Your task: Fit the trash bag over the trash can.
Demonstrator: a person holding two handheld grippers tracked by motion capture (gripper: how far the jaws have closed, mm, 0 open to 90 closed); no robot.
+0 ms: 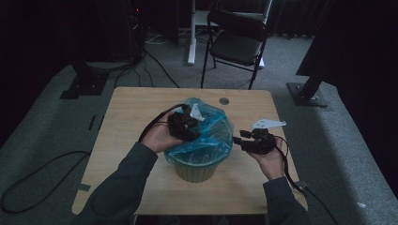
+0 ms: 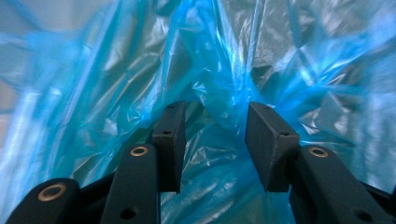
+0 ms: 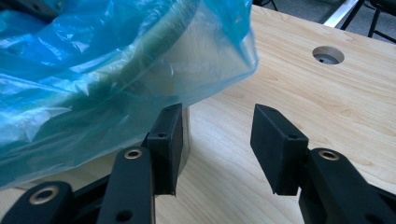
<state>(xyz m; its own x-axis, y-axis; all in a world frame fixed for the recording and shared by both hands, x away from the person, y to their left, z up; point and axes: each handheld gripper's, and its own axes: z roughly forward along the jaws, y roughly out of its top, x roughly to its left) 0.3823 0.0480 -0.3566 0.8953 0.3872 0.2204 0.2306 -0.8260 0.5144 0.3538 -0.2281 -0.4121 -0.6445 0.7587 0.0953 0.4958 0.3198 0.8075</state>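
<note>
The left hand-held gripper reaches into the mouth of a blue plastic bag lining a small bin, its jaws spread with crinkled film bulging between them but not pinched, as the left gripper view shows. The right hand-held gripper hovers just right of the bin, jaws likewise spread and holding nothing, above the bare counter. The bin stands near the middle of the counter, toward the near edge. The bag is already draped over the rim, its skirt hanging down the outside; the right gripper view shows that overhang loose and billowing. By the look of it the lining is roughly placed, while pressing the film down inside and snugging the edge remain. A folding chair stands beyond the far edge.
</note>
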